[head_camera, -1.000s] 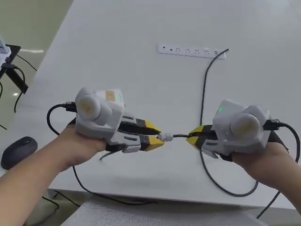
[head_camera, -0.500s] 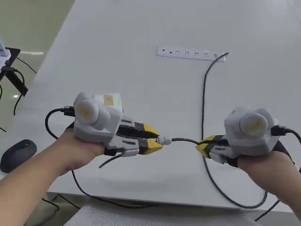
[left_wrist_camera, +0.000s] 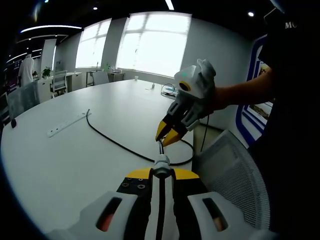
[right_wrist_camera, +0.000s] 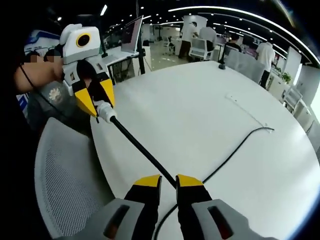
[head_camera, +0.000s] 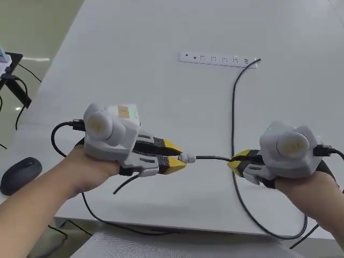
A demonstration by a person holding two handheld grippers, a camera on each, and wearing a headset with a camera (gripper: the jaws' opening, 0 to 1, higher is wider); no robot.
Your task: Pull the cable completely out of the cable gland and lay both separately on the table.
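Black cable [head_camera: 212, 158] hangs taut in mid-air between your two claws, above the white desk [head_camera: 161, 80]. Your left claw [head_camera: 180, 159] is clenched on the white cable gland [head_camera: 187, 158], which pokes out past its yellow tips. Your right claw [head_camera: 235, 161] is clamped on the cable itself, well along from the gland. In the right gripper view the cable runs straight from the closed jaws to the gland, with a bare stretch between them.

The cable is still seated in the gland, so the pull looks only part-way through. A black tail hanging below your left claw is probably the length yet to come through, though where it joins is hidden. You have yet to draw the cable fully free and set gland and cable down apart on the desk; neither lies there yet. A power strip [head_camera: 217, 58] sits at the desk's far side, with a black lead [head_camera: 233, 107] trailing from it toward you.
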